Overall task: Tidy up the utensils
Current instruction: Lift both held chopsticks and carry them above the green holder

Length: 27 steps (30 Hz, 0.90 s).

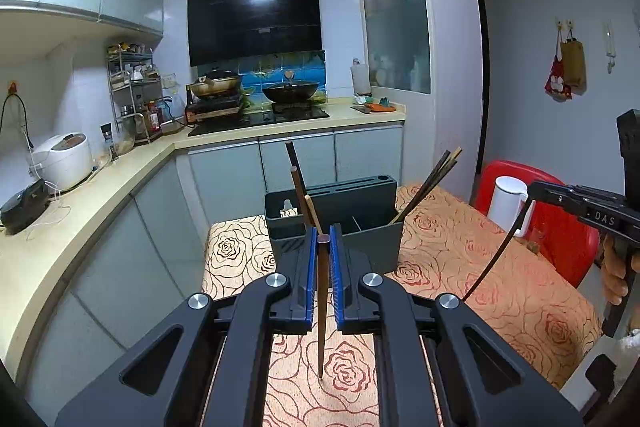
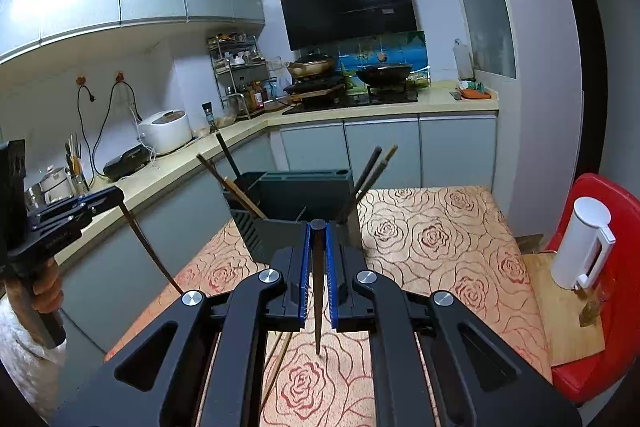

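Wooden chopsticks [image 1: 430, 183] are already stood in the holder [image 1: 336, 227] ahead of the fingers, while one chopstick [image 1: 322, 303] is clamped in the left gripper [image 1: 323, 241], another [image 2: 318, 287] in the right gripper [image 2: 318, 229], and one loose chopstick [image 2: 276, 367] is left lying on the counter [image 2: 440, 227].

Rice cooker [image 1: 64, 159] on counter; white kettle [image 2: 582, 243] on red chair [image 2: 600, 311].

Rose-patterned table [image 1: 460, 267], dark utensil holder [image 1: 360, 239], loose chopstick [image 2: 276, 371]

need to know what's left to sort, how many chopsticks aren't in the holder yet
3: one clamped in the left gripper, one clamped in the right gripper, and one loose chopstick lying on the tablecloth below the right gripper. Others may be hidden under the grippers.
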Tool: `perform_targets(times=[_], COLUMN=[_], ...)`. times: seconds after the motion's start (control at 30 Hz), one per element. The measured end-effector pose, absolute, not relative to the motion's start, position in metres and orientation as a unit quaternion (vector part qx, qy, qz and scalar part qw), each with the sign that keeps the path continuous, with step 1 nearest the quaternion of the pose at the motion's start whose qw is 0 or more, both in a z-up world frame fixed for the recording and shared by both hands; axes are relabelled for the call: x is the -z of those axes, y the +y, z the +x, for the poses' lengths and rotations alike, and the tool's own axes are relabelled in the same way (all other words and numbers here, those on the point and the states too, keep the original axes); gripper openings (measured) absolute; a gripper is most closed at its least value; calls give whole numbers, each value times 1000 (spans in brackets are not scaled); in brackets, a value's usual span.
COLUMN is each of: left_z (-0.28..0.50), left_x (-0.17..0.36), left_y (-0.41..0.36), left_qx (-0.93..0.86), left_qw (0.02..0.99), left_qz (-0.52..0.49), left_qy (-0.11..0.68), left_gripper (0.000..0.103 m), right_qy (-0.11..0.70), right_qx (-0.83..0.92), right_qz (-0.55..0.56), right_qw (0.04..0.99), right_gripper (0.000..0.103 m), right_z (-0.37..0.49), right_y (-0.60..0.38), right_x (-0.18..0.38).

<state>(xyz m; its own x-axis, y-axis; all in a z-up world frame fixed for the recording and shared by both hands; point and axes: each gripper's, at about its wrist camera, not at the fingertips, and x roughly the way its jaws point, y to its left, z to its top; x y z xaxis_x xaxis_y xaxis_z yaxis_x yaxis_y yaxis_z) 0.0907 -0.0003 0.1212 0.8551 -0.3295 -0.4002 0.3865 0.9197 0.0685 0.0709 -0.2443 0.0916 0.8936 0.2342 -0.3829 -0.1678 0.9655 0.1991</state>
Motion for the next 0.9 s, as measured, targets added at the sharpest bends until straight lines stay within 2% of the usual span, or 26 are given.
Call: perform_targets(times=[0.9], left_z=[151], left_x=[-195], left_y=[-54], left_qx=[214], left_qw=[957], left_qz=[91], left_qy=[171], left_gripper=[7], right_qy=[168], right_qx=[-101], right_qz=[54], right_qw=[979], right_gripper=[8], right_z=[133], right_y=[-243], right_x=[-177])
